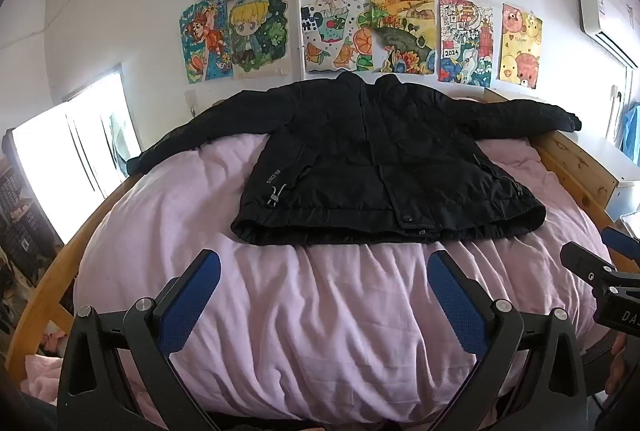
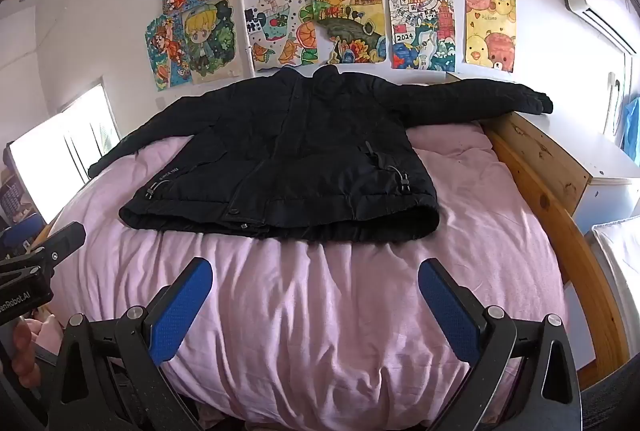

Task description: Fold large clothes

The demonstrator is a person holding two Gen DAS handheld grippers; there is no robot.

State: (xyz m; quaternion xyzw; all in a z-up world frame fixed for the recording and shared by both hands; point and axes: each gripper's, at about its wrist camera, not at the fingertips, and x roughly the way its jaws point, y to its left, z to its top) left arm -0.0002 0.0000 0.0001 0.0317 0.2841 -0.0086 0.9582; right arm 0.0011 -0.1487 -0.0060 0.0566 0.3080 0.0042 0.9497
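Note:
A black padded jacket (image 1: 380,167) (image 2: 288,163) lies flat and front up on a pink quilt (image 1: 320,311) (image 2: 320,311), collar toward the wall, both sleeves spread out sideways. Its right sleeve end (image 2: 532,101) rests on the wooden bed rail. My left gripper (image 1: 325,263) hovers open over the quilt, short of the jacket's hem, nothing between its blue pads (image 1: 188,303). My right gripper (image 2: 316,269) is open too, at the same distance from the hem, with empty blue pads (image 2: 448,311). Each gripper shows at the edge of the other's view.
A wooden bed frame (image 2: 560,199) borders the quilt on the right, with a white cabinet (image 2: 608,167) beyond it. Children's drawings (image 1: 360,11) cover the wall behind. A bright window (image 1: 68,159) is on the left. An air conditioner (image 2: 592,3) hangs upper right.

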